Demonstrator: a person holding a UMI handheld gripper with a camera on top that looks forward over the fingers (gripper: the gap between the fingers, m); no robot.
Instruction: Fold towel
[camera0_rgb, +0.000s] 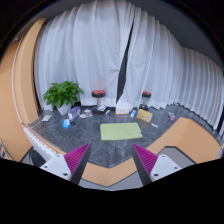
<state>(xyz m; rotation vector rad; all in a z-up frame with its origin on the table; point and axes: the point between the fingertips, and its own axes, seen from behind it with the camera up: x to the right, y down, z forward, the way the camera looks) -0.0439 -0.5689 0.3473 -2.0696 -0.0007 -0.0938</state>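
A light green towel (121, 131) lies flat on the dark grey marbled table (95, 148), well beyond my fingers. My gripper (112, 159) is open and empty, held above the table's near edge. Its two fingers with magenta pads (76, 157) stand wide apart, with nothing between them. The towel looks like a flat rectangle, a little right of the midline between the fingers.
A potted green plant (63, 95) stands at the back left of the table. Small items (68, 121) lie near it, and a tan box (145, 115) lies at the back right. Two stools (99, 97) stand before white curtains (110, 50). A tan wooden rim (110, 172) borders the table.
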